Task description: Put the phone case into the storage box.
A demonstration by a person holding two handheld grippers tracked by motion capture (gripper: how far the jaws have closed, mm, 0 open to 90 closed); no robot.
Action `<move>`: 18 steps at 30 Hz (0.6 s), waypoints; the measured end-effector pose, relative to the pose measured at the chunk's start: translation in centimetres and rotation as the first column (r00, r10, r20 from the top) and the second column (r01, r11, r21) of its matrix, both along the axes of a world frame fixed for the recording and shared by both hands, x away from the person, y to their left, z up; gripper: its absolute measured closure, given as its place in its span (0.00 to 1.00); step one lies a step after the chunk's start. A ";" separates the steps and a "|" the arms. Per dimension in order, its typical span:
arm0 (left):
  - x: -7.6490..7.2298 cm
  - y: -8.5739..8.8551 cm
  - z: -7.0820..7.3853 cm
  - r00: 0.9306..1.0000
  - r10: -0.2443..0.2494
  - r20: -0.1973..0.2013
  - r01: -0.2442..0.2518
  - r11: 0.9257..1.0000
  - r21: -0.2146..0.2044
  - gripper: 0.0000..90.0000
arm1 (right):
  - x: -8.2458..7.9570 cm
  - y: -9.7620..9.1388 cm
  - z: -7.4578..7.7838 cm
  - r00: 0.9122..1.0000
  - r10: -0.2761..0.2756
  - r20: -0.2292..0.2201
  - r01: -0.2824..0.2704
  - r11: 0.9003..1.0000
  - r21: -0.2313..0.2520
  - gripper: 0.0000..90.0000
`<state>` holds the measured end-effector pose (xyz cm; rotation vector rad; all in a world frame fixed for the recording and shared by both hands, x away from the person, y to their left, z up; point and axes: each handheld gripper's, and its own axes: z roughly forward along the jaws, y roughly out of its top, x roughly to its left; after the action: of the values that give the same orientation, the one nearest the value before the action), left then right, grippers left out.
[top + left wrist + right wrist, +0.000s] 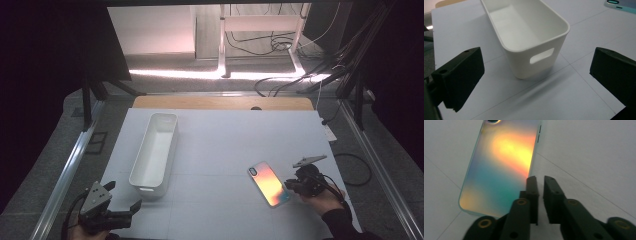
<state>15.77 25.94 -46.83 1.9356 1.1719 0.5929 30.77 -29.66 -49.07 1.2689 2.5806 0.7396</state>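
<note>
From above, we see a white table [210, 200]. A long white bin [155, 152] sits on its left part. A shiny phone [269, 183] lies flat on the right part. Our right gripper [289, 186] is just beside the phone's right edge, held in a hand [322, 199]. Our left gripper [122, 200] is at the near left corner, close to the bin's near end, with its jaws wide apart.

In the left gripper view, the two black jaws stand far apart with nothing between them. The bin [529, 37] is just ahead, and its handle hole faces us. A corner of the phone [621, 5] peeks in at the top right.

In the right gripper view, the jaws are almost together, with a thin gap and nothing in it. The phone [501, 162] lies flat just to their left, and we cannot tell if the jaws touch it.
</note>
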 end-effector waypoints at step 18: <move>0.0 0.0 0.0 1.000 -0.001 -0.001 0.001 1.000 0.002 0.00 | 0.5 2.7 1.1 1.000 -0.012 -0.024 0.011 1.000 -0.027 0.00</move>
<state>15.80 25.89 -46.84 1.9383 1.1717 0.5926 31.31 -26.94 -47.98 1.2911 2.5911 0.6894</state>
